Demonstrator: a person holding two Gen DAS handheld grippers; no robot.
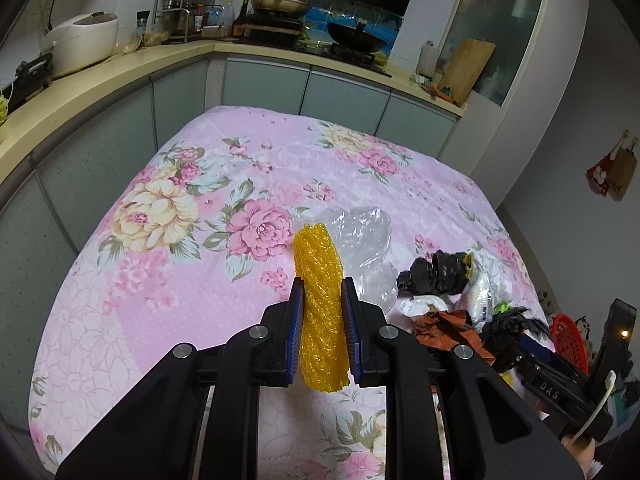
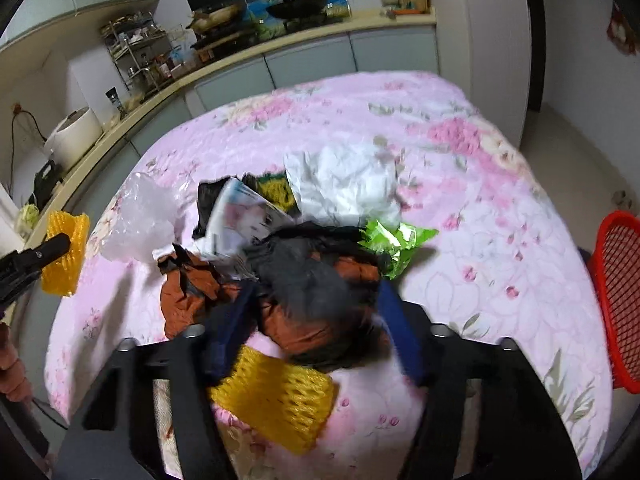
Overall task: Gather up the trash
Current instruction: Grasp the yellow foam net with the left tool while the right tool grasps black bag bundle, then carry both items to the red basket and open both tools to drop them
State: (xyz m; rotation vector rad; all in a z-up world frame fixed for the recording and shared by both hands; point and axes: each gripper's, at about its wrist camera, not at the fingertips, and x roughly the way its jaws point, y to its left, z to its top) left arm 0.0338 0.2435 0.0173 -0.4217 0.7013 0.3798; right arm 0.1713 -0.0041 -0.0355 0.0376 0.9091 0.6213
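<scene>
Two yellow foam mesh sleeves: one [image 1: 321,300] between pads of left tool, one [image 2: 276,398] lying on flowered pink cloth near right tool; one crumpled clear plastic bag [image 1: 360,240]; one white crumpled plastic bag [image 2: 348,184]; one bright green foil wrapper [image 2: 394,240]; one rust-orange crumpled wrapper [image 2: 188,292]; one printed paper packet [image 2: 248,216], blurred; black plastic pieces [image 1: 436,268], count unclear, at least two clumps; one red mesh plastic basket [image 2: 618,288] at bench edge; two black two-finger tools, left [image 1: 321,312] and right [image 2: 312,312].
</scene>
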